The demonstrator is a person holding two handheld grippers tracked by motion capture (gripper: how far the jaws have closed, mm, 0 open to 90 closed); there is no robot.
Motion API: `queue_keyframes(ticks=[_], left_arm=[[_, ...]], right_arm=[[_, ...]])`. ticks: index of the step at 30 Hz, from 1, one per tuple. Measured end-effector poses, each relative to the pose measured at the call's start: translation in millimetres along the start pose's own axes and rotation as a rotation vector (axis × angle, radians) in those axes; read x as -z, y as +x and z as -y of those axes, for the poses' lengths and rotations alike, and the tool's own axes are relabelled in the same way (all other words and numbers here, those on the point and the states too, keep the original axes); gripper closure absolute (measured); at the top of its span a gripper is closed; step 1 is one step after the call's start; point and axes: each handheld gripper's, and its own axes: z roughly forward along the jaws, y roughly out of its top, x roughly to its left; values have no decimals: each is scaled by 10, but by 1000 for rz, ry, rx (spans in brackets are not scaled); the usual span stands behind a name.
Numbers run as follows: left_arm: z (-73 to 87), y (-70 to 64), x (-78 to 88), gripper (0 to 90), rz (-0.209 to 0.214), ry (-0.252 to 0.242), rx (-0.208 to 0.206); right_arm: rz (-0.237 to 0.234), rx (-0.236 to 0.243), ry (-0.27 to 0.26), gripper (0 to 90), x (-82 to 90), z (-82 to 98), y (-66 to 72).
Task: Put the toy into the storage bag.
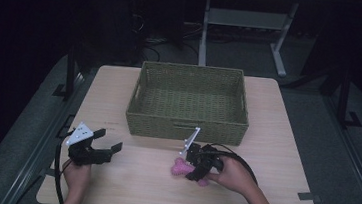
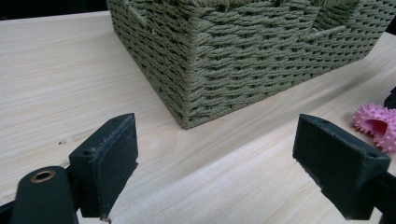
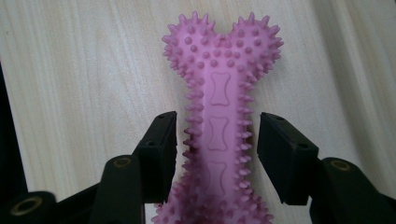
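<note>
Closing on the shaft of a pink spiked bone-shaped chew toy [image 3: 219, 135], lying flat on the tabletop [image 1: 274, 156] in the lower middle of the high view, just in front of the woven green basket [image 1: 186, 127]. Right gripper [image 3: 217, 140] straddling the narrow waist of the toy, jaws partly closed: left pad brushing the spike tips, right pad standing a sliver off them, so not yet a firm hold. No earlier view to compare, so only this stance to go on.

To do this well: keep centred on the waist, between the two knobbed ends, so that neither lobe slips through. Squeeze until the spikes flatten and the pads meet the solid core; soft rubber likely to give and spring, so firm but unhurried. Keep the pads level with the tabletop, low enough to catch the full thickness, not merely the upper row of spikes. Lift straight up before carrying toward the basket, clearing its near wall.

Left gripper [image 1: 98, 147], at the lower left of the high view, jaws wide apart and holding nothing, aimed at a basket corner; best left where it is, out of the way.
</note>
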Motion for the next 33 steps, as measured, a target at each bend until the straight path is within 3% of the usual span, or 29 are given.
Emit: queue_keyframes(ticks=[27,33], left_arm=[[11,37,29,136,0,-15,16],[13,41,23,136,-2,-10,18]], right_arm=[[41,74,46,577,-45,-44,39],[5,54,22,580,28,22,-37]])
